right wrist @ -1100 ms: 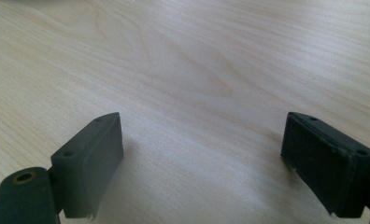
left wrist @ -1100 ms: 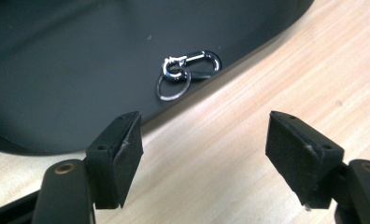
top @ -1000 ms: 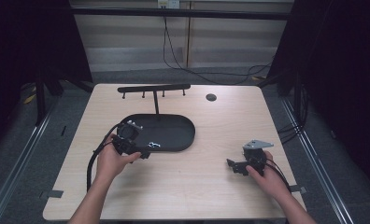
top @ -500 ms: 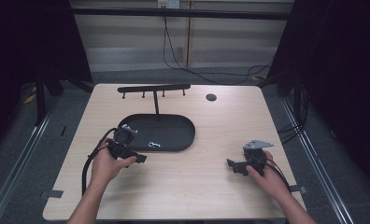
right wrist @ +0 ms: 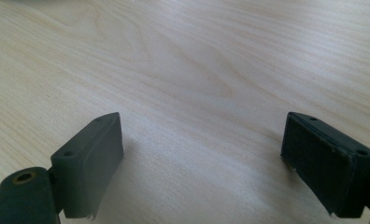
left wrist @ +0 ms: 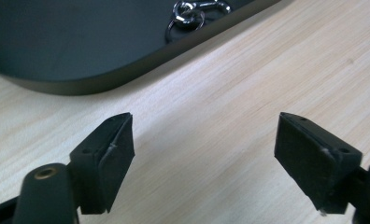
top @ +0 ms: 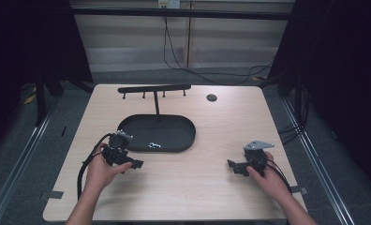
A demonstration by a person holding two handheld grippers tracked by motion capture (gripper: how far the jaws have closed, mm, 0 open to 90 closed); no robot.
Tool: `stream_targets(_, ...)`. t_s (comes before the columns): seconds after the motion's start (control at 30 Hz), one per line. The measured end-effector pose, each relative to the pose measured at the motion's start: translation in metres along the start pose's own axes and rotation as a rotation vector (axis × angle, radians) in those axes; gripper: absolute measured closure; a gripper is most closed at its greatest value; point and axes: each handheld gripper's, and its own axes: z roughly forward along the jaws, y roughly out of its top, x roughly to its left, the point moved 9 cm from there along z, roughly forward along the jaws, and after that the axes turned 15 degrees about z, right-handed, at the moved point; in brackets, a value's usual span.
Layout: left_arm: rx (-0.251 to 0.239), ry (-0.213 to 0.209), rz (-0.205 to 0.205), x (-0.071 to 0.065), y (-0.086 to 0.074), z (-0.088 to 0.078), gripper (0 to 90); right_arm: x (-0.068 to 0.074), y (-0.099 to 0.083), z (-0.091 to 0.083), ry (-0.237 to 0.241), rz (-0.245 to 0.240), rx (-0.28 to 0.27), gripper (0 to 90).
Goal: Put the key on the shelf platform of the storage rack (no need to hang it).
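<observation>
A black oval tray [top: 174,129] lies mid-table, and a small bunch of metal rings [top: 154,146] rests inside its near rim. My left gripper [top: 137,164] hovers low over the wood just in front of the tray's left end. In the left gripper view this gripper [left wrist: 204,154] has its jaws wide apart, having just been opening, with nothing between them. Ahead of it are the rings [left wrist: 192,11] and the tray [left wrist: 57,42]. My right gripper [top: 231,165] rests near the front right of the table, open [right wrist: 202,158] over bare wood.
A black T-shaped rack with small hooks [top: 154,88] stands behind the tray. A dark round disc [top: 211,97] sits at the back of the light wooden table [top: 188,187]. Cables trail from both grippers toward the person.
My left gripper has drawn back from the tray's left end toward the person and sunk a little. The rings stay in the tray. The right gripper has not moved.
</observation>
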Motion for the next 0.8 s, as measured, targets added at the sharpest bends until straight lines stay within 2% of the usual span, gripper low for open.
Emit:
stream_targets(0.27,0.011,-0.003,-0.003,0.002,-0.012,0.001,17.6,0.000,0.000,0.000,0.000,0.001,0.000,12.3)
stream_targets(0.3,0.009,-0.003,-0.015,0.002,-0.013,0.001,17.2,0.000,0.000,0.000,0.000,0.001,0.000,12.3)
stream_targets(0.33,0.019,-0.002,-0.002,0.003,-0.015,0.001,16.9,0.000,0.000,0.000,0.000,0.000,0.000,12.3)
stream_targets(0.37,0.011,0.001,-0.014,0.003,-0.016,0.001,16.2,0.000,0.000,0.000,0.000,0.001,0.000,12.3)
stream_targets(0.43,0.015,0.006,0.003,0.005,-0.020,-0.001,15.9,0.000,0.000,0.000,0.000,0.001,0.000,12.3)
stream_targets(0.63,0.017,0.000,-0.001,0.005,-0.029,-0.002,15.7,0.000,0.000,0.000,0.000,0.000,0.000,12.3)
stream_targets(0.8,0.014,-0.003,0.012,0.004,-0.036,-0.003,15.6,0.000,0.000,0.000,0.000,0.000,0.000,12.3)
